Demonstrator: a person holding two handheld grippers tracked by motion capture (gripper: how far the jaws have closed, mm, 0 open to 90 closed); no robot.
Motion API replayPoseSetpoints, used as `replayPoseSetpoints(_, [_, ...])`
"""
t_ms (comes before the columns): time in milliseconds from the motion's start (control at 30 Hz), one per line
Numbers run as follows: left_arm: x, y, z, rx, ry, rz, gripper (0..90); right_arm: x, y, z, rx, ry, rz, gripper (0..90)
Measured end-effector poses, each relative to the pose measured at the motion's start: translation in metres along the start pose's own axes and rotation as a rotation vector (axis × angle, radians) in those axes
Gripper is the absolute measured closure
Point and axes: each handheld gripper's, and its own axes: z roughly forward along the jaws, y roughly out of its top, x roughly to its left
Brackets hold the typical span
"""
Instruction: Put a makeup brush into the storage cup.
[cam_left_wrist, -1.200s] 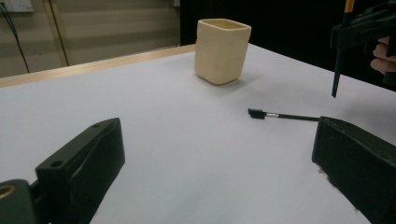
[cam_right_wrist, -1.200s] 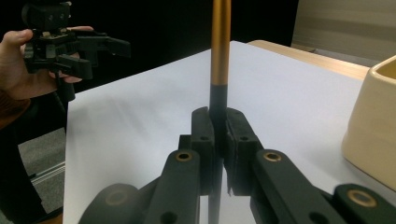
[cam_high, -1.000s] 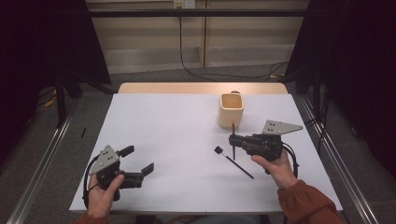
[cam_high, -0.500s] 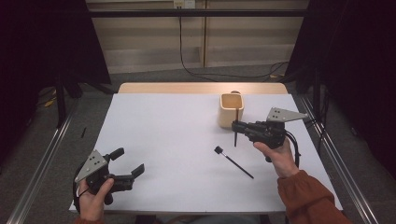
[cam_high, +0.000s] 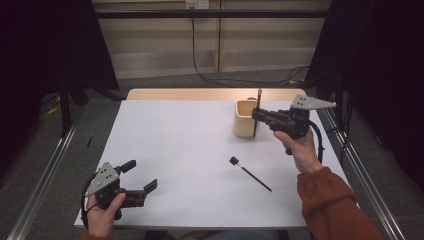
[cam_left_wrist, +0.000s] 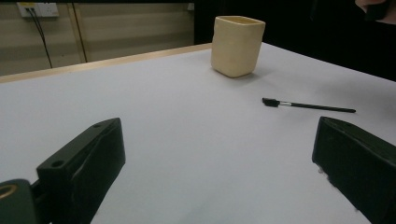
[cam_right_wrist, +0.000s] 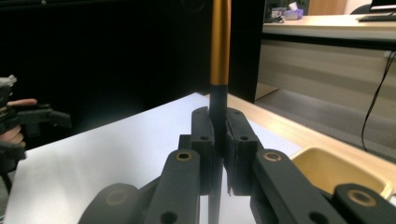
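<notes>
step: a brush (cam_high: 258, 113) is being carried upright to the cup (cam_high: 245, 119); judged as the drop-in stage of putting brushes into the cup, not yet done.
right claw (cam_high: 256, 115): clamped on the brush, seen plainly in the right gripper view, where the dark lower shaft (cam_right_wrist: 217, 121) is pinched between the pads and the gold upper part rises straight above them.
brush held: vertical, its top above the claw, its lower end hanging below the claw just beside the cup's near wall in the high view; whether the tip is over the opening or outside the rim cannot be told.
cup: just ahead of and below the right claw; its open mouth (cam_right_wrist: 334, 170) is seen low and to the right of the pads in the right gripper view.
left claw (cam_high: 141, 178): apart, nothing between the pads (cam_left_wrist: 88, 161); held low over the near left corner of the surface (cam_high: 185, 145), well apart from the cup.
second brush (cam_high: 250, 174): lying flat on the surface, below and nearer to the person than the right claw, well ahead of the left claw; untouched.
next move: the tip is to be centred over the cup's mouth, then lowered inside before the pads are parted.
care: the shaft is to be kept upright so the cup's rim is not knocked.
after that: the lying brush is judged the next pick.
</notes>
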Motion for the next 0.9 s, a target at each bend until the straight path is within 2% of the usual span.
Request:
replayPoseSetpoints(433, [-0.002, 0.000, 0.001, 0.005, -0.004, 0.020, 2.2, -0.017, 0.023, 0.016, -0.011, -0.050, -0.021, 83.5])
replayPoseSetpoints(700, [-0.002, 0.000, 0.002, 0.003, -0.003, 0.027, 2.2, -0.035, 0.029, 0.032, 0.001, -0.116, -0.028, 83.5])
replayPoseSetpoints(900, [-0.001, 0.000, 0.001, 0.007, -0.003, 0.028, 2.2, -0.048, 0.032, 0.041, 0.000, -0.142, -0.013, 83.5])
